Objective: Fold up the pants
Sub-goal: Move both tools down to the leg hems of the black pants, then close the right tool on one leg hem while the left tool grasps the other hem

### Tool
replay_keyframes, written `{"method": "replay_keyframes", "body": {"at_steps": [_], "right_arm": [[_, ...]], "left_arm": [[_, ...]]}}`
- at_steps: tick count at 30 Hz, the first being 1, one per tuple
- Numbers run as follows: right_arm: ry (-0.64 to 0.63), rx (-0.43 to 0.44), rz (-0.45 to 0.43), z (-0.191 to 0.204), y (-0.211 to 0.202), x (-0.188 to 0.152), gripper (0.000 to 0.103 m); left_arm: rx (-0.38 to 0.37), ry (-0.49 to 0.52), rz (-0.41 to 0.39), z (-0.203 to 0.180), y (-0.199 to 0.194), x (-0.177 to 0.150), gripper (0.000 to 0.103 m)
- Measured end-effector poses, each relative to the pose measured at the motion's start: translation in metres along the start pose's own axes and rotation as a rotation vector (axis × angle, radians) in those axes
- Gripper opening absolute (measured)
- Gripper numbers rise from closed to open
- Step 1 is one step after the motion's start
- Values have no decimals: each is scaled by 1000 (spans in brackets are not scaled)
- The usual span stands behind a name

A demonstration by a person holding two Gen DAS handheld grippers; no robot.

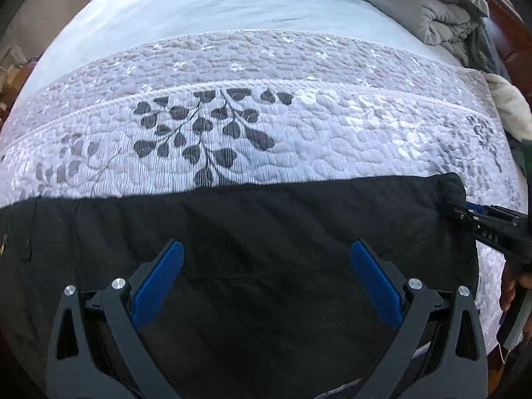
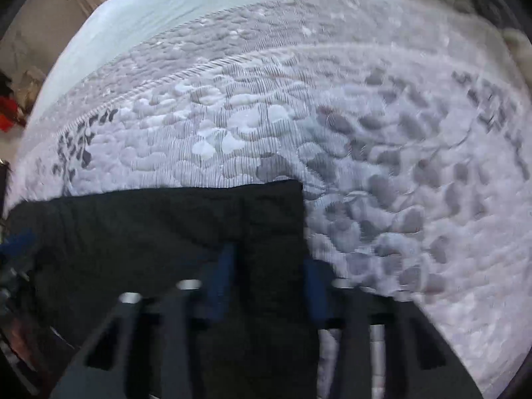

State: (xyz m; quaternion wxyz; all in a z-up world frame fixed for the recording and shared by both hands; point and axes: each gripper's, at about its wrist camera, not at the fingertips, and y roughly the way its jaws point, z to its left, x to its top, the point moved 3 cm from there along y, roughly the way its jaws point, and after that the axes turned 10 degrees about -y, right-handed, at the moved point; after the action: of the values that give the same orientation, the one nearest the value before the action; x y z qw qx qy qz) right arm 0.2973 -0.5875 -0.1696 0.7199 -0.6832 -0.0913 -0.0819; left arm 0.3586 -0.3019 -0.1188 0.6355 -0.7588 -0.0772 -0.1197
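The bed (image 1: 206,6) is taking up nearly everything here, with a quilted bedspread (image 1: 332,126) printed with dark leaves lying across it and a rumpled grey comforter (image 1: 442,10) bunched up in the far corner. The black pants (image 1: 266,232) are lying flat along the near edge of the bedspread, looking already doubled lengthwise, with one short end over on the right.

What's worrying me: the right gripper (image 2: 269,282) is sitting right at that end, and its jaws are looking mostly closed with black cloth between them, but the right wrist view is too smeared to say if the pads are really pinching. If they're only catching the top layer, I'd guess the pants are going to peel apart when lifted and the fold is going to come out crooked. Grabbing some bedspread along with the cloth would also be dragging the whole thing.

The left gripper (image 1: 266,276) is hanging over the middle of the pants, pointing steeply down, jaws spread wide and holding nothing. The right one is also aiming steeply down, with a hand (image 1: 508,286) showing behind it at the edge.
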Motion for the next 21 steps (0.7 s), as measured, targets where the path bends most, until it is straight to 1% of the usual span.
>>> {"method": "replay_keyframes", "body": {"at_steps": [4, 6, 7, 8, 10, 11, 13, 14, 16, 19, 21], "right_arm": [[-57, -4, -60, 9, -22, -7, 13], [-69, 15, -104, 10, -35, -9, 13], [-71, 33, -131, 9, -44, -11, 13], [-72, 51, -151, 8, -51, -12, 13], [-87, 85, -192, 5, -66, -16, 13], [-99, 95, -214, 4, -73, -16, 13], [-116, 111, -236, 5, -81, -15, 13], [-124, 114, -242, 6, -84, -14, 13], [-134, 116, -251, 6, -87, -16, 13], [-125, 126, -256, 4, -84, -16, 13], [-118, 138, -261, 1, -82, -16, 13]], "left_arm": [[16, 70, -26, -1, 1, 16, 100], [-1, 91, -27, -3, 2, 24, 100], [-33, 110, -22, -5, 3, 29, 100], [-82, 137, -9, -9, 4, 33, 100], [-174, 222, 46, -20, 9, 43, 100], [-198, 264, 71, -25, 12, 46, 100], [-221, 349, 105, -33, 21, 52, 100], [-233, 369, 122, -36, 27, 56, 100], [-253, 365, 143, -39, 33, 59, 100], [-328, 346, 216, -40, 45, 59, 100], [-340, 359, 232, -41, 48, 54, 100]]}}
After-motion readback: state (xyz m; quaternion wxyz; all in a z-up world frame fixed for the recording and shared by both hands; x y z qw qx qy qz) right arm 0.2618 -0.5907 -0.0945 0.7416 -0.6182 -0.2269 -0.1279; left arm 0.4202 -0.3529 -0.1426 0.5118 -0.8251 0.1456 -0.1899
